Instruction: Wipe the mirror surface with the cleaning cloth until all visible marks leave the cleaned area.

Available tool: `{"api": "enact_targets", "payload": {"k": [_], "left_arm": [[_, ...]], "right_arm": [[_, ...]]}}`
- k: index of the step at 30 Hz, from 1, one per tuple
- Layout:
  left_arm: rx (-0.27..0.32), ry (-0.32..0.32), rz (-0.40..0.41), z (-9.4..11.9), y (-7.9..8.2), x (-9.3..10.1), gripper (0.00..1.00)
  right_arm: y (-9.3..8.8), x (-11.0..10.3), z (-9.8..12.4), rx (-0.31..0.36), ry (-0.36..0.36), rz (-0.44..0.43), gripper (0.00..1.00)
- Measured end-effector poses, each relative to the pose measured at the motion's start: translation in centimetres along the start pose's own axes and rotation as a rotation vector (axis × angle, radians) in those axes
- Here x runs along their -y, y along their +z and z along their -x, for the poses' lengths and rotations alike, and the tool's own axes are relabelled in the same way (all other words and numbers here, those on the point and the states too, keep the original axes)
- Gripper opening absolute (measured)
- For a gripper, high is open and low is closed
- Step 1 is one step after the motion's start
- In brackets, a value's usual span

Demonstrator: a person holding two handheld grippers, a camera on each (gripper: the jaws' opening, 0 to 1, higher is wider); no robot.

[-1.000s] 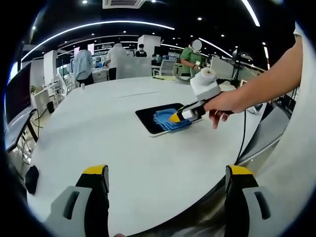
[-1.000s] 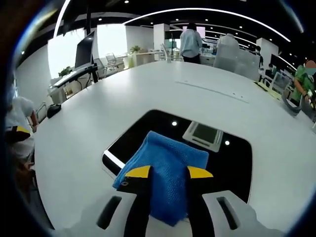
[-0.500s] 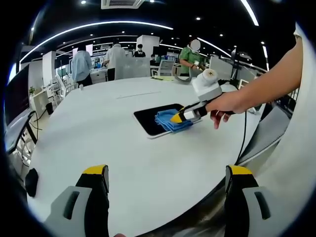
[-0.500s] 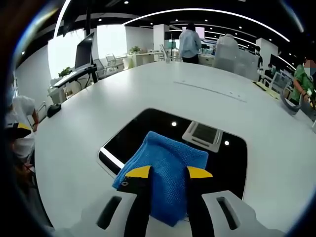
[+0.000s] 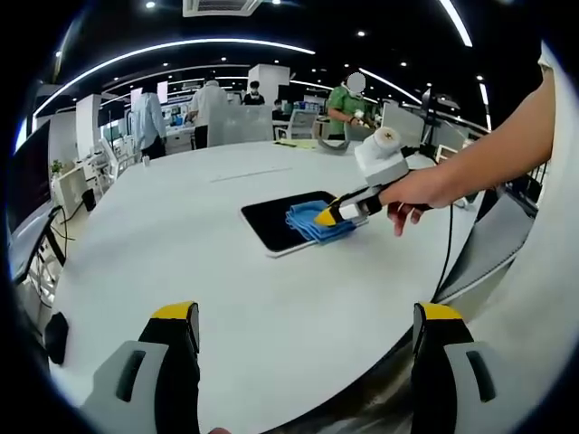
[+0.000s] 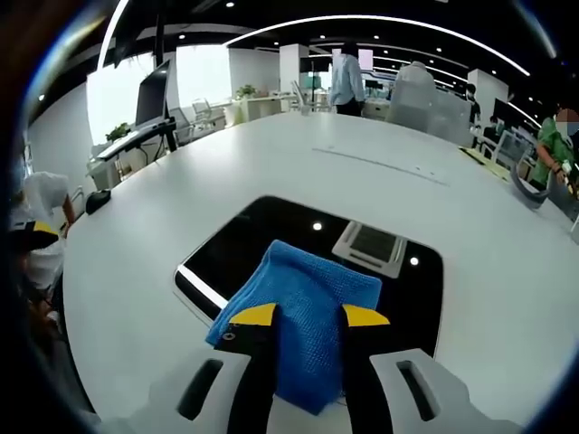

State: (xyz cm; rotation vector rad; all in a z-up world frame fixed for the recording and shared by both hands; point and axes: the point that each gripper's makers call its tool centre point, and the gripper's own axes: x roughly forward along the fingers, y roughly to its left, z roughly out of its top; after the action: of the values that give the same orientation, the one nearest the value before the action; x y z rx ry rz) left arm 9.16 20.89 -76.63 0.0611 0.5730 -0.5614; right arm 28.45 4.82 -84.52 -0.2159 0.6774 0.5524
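Your right tongs (image 6: 308,316) pinch the blue cleaning cloth (image 6: 303,312), pressed on the near part of the dark mirror (image 6: 271,244) just ahead of them; the cloth's underside and the glass beneath are hidden, so marks there cannot be judged. Your left tongs (image 5: 306,316) hang spread above the white worktop (image 5: 181,244), the mirror well ahead.
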Motion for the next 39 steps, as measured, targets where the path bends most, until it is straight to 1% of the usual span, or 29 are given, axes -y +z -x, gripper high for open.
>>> {"api": "enact_targets", "payload": {"k": [14,28,39], "left_arm": [[-0.01,-0.017,-0.013,-0.5,0.1,0.4,0.99],[-0.008,-0.019,-0.01,-1.2,0.3,0.6,0.99],[-0.013,-0.008,-0.002,-0.9,0.1,0.4,0.99]], "right_arm": [[-0.3,0.6,0.4,0.003,-0.008,-0.008,0.23],[-0.5,1.2,0.3,0.018,-0.011,-0.009,0.23],[-0.3,1.3,0.2,0.028,-0.017,-0.011,0.23]]}}
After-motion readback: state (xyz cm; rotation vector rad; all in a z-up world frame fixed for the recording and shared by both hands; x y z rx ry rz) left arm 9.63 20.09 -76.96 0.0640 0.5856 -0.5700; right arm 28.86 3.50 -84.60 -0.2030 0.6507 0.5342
